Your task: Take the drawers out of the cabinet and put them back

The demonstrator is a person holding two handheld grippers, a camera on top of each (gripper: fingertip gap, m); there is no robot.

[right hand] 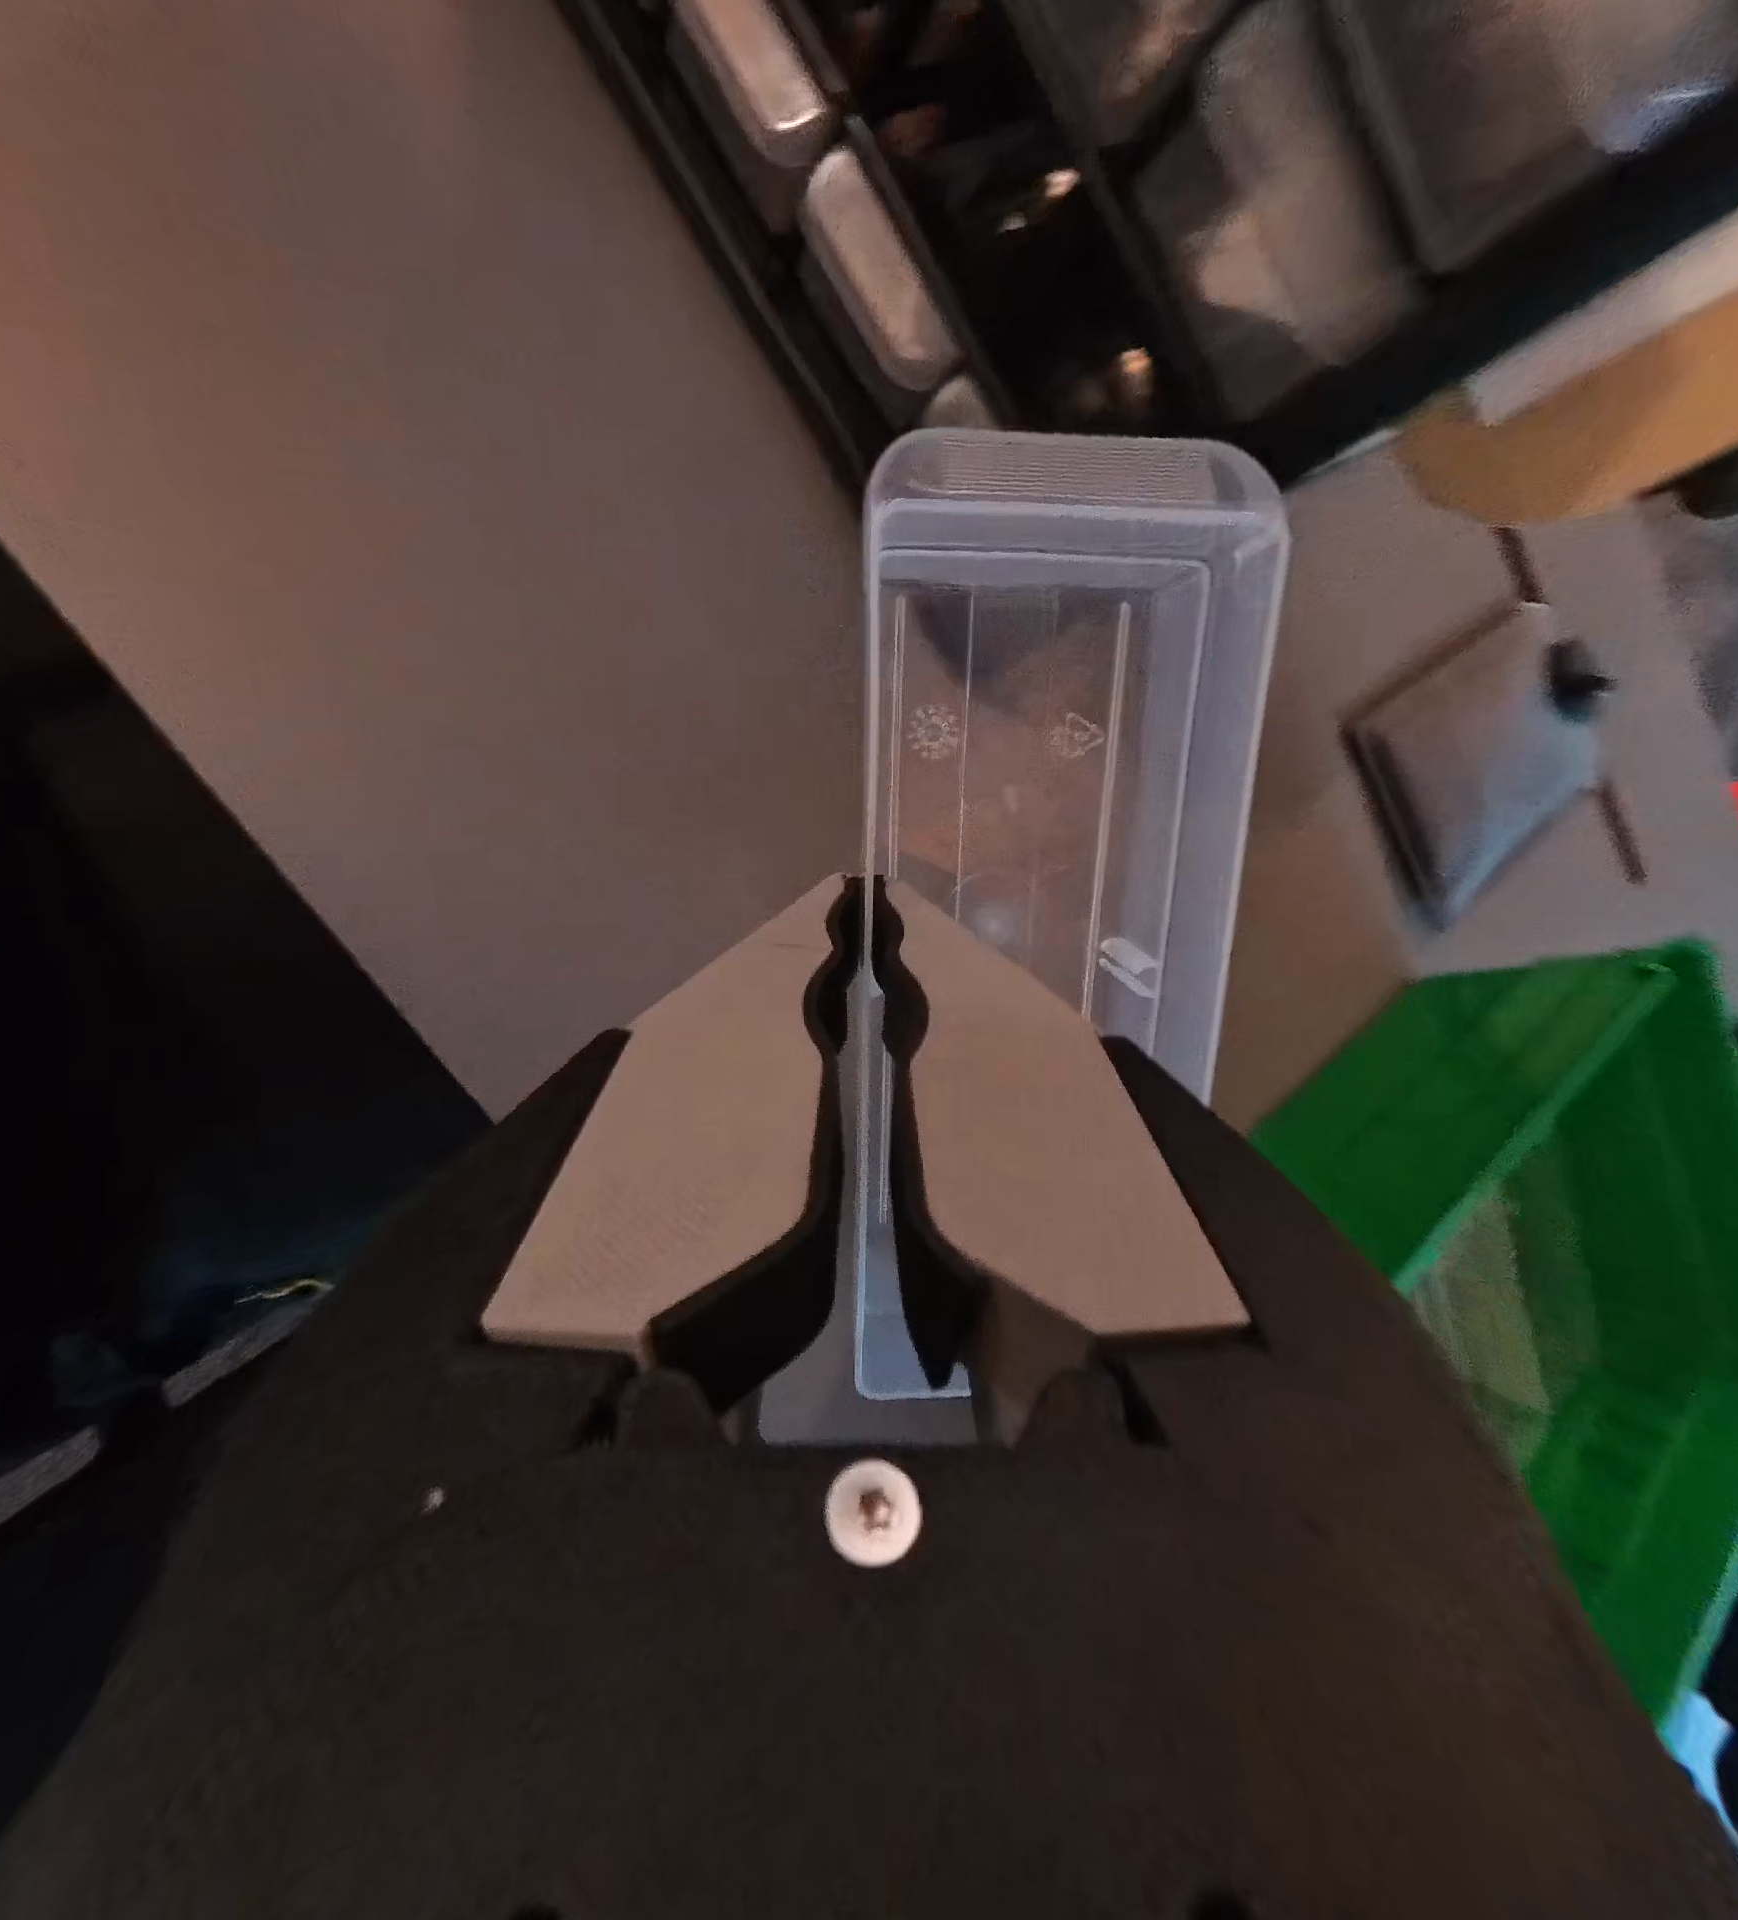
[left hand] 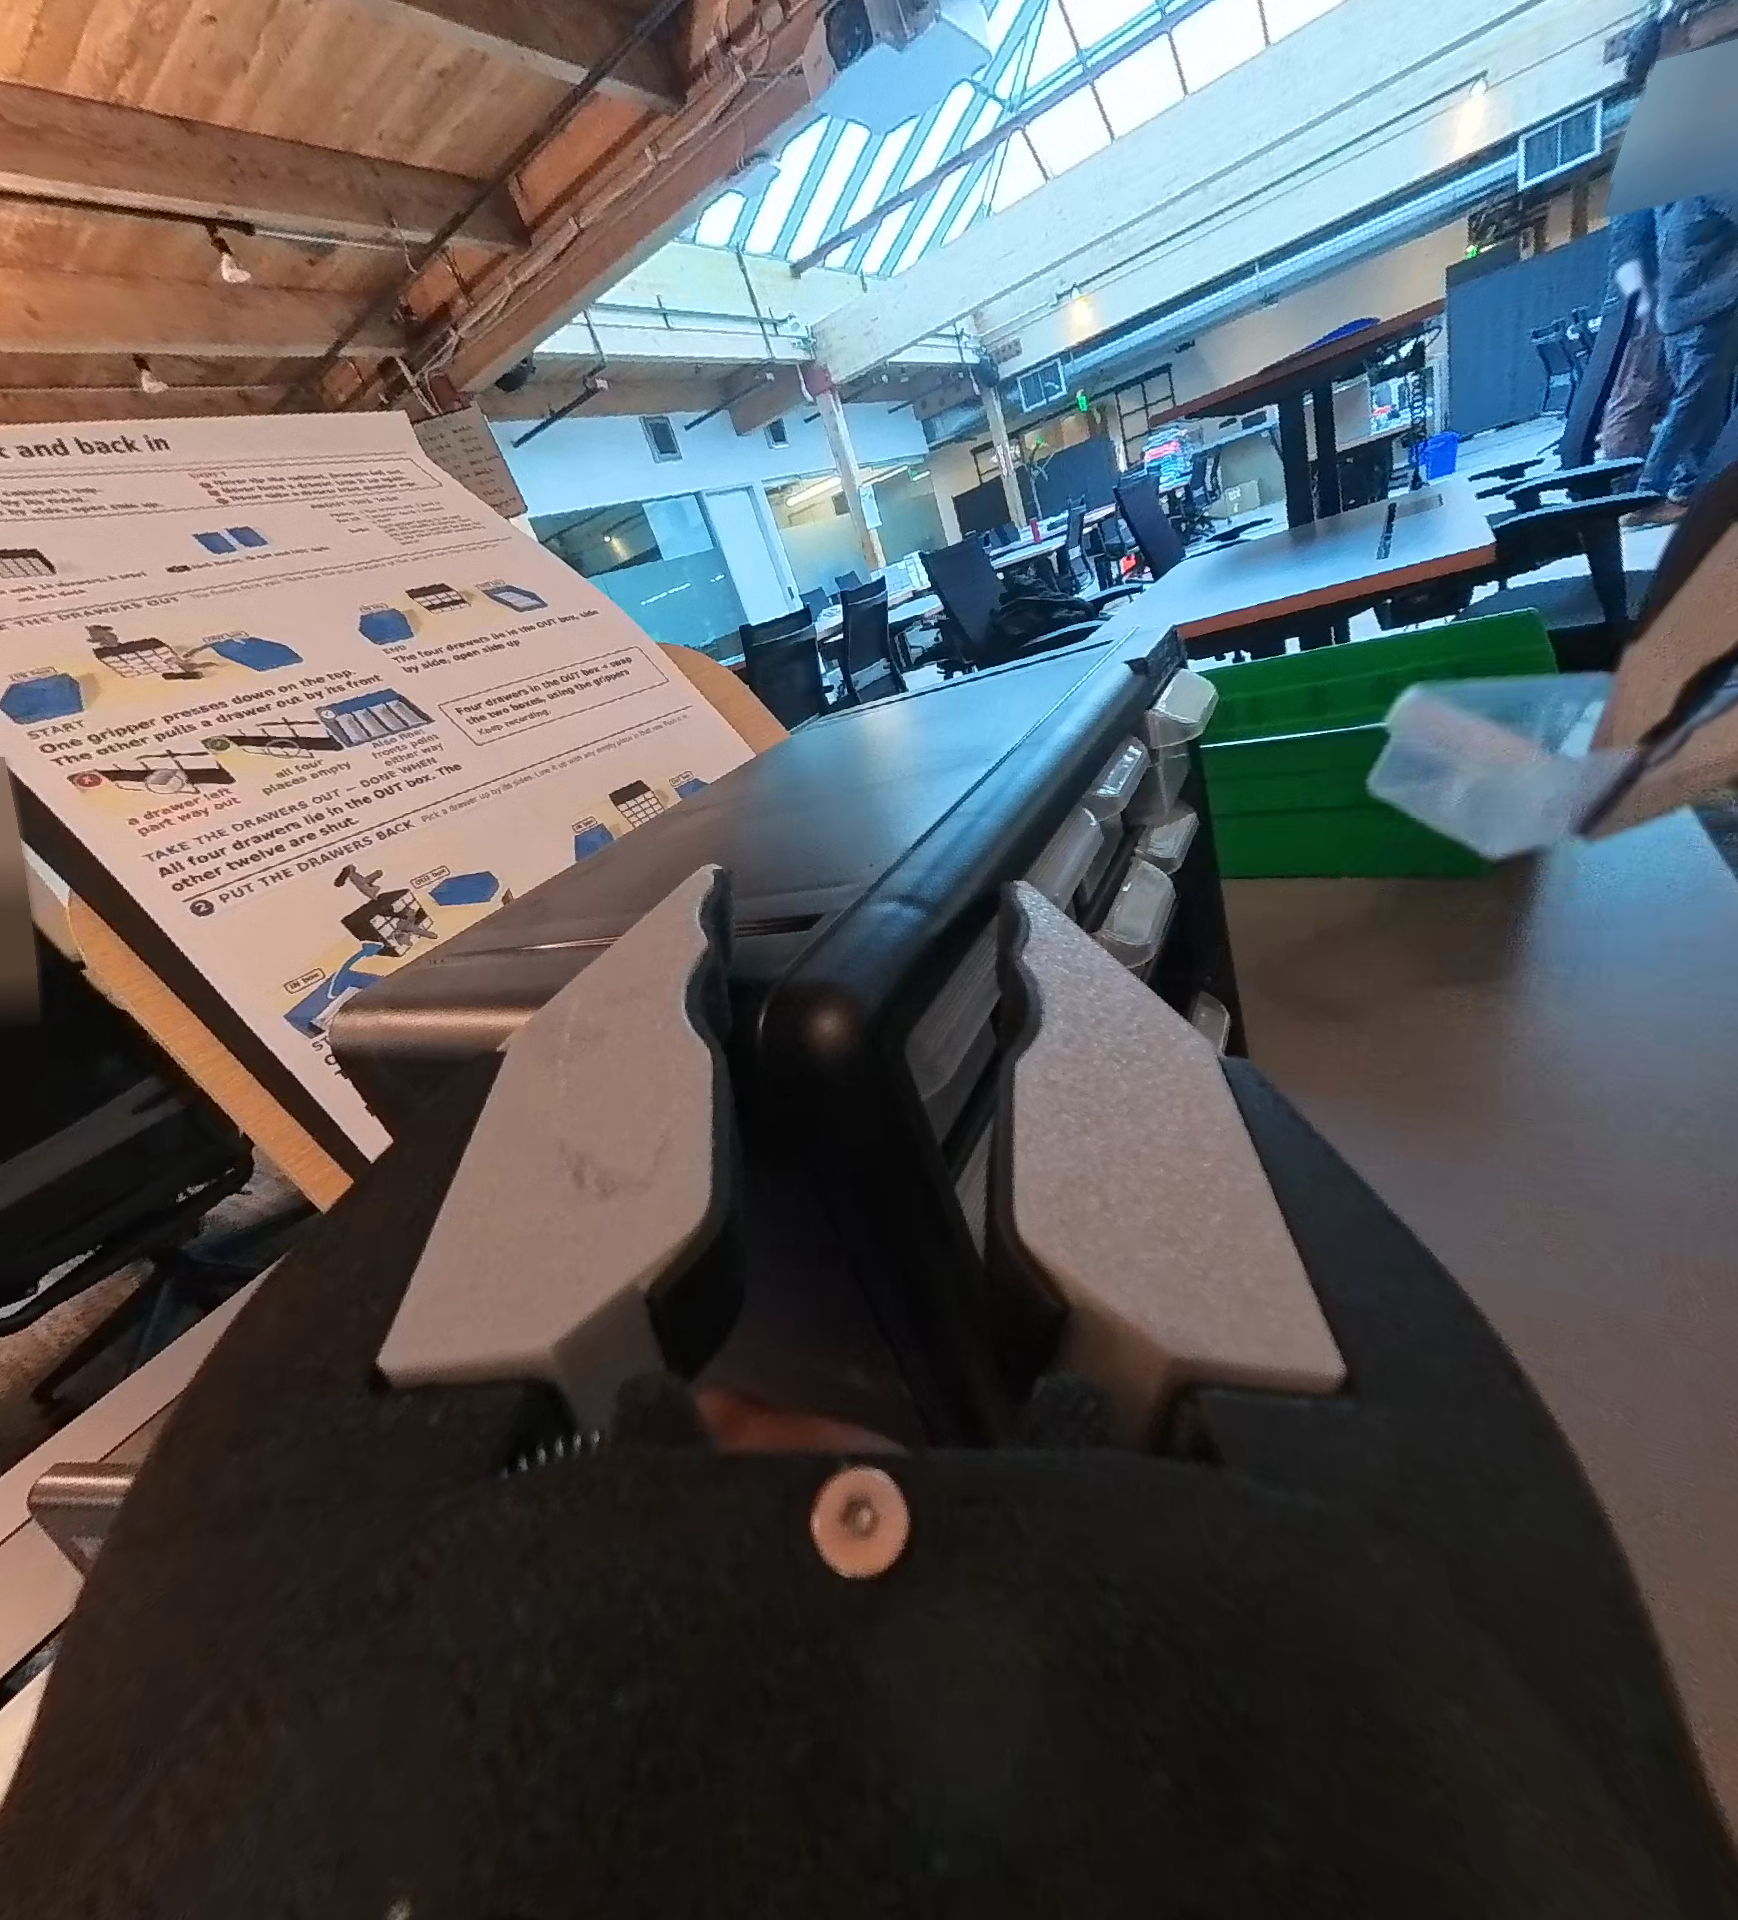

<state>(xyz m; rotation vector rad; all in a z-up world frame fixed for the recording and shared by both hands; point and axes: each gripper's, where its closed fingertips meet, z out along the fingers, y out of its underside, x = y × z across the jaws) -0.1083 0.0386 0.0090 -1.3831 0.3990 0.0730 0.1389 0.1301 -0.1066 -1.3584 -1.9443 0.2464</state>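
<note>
The black cabinet [left hand: 844, 790] stands on the brown table [left hand: 1488, 1195], with clear drawers [left hand: 1140, 904] in its front. My left gripper [left hand: 865, 904] is open; its grey fingers [left hand: 616, 1091] straddle the cabinet's top front edge at the near corner. My right gripper [right hand: 865, 888] is shut on one side wall of a clear empty drawer [right hand: 1073, 727] and holds it in the air in front of the cabinet [right hand: 1104, 208]. The left wrist view shows that gripper [left hand: 1613, 790] and its drawer [left hand: 1467, 774] at the right, above the table.
A green bin [left hand: 1364, 748] stands on the table beyond the cabinet; the right wrist view shows it [right hand: 1571, 1299] at the right of the held drawer. An instruction sheet [left hand: 273, 675] leans at the left. Desks, chairs and a person stand far behind.
</note>
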